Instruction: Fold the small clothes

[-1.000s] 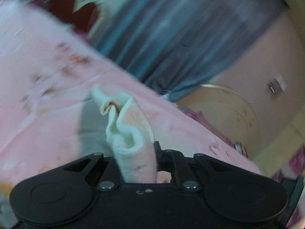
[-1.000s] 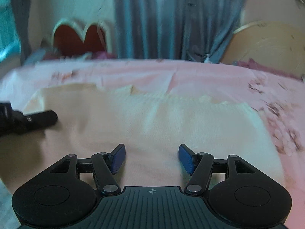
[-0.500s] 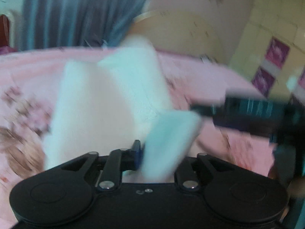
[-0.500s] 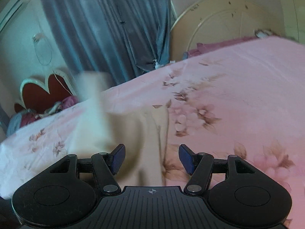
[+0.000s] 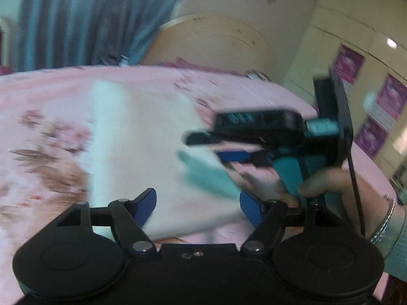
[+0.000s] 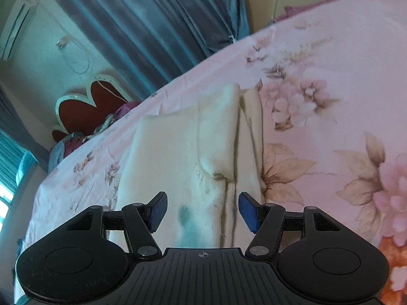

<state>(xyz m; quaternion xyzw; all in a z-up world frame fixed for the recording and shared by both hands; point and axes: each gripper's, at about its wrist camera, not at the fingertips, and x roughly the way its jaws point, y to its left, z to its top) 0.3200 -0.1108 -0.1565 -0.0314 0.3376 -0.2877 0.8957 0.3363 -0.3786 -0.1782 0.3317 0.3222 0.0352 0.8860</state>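
Note:
A small cream garment lies folded on the pink floral bedsheet. It also shows in the right wrist view, folded lengthwise with a fold edge on its right. My left gripper is open and empty just above the garment's near edge. My right gripper is open and empty over the garment's near end. The right gripper also appears in the left wrist view, held by a hand at the right, blurred.
Grey-blue curtains hang behind the bed. A round wooden board leans at the wall. A red heart-shaped headboard and a heap of clothes are at the far left. The bedsheet extends to the right.
My left gripper was shut on the garment's corner, swung it over, then opened and let go. The garment now lies folded. The right gripper turned toward it.

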